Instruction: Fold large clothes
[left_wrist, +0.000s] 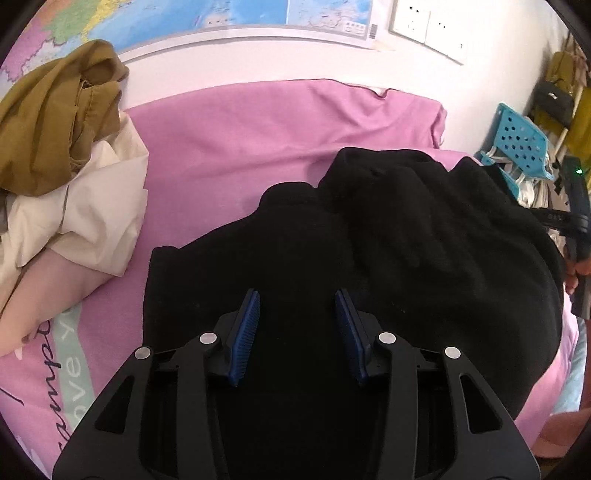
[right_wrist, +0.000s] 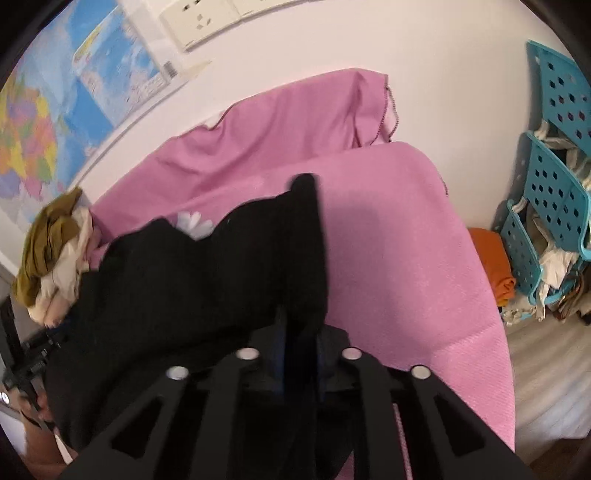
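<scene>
**Black garment on the pink sheet, right edge pinched, left side free**

Black fleece-like cloth, the garment (left_wrist: 369, 258), lies crumpled across the pink bedsheet (left_wrist: 258, 122), its long axis running roughly from one gripper to the other. Its right edge rises as a fold straight ahead of the right gripper (right_wrist: 301, 354), whose jaws are nearly together and pinching that fold. The left gripper (left_wrist: 297, 332) hovers over the garment's near left part, blue pads (left_wrist: 245, 332) spread apart with nothing between them; it is the nearer one to the loose left corner, which probably needs taking next. Olive and cream clothes (left_wrist: 55, 147) sit heaped well off to the left.
</scene>
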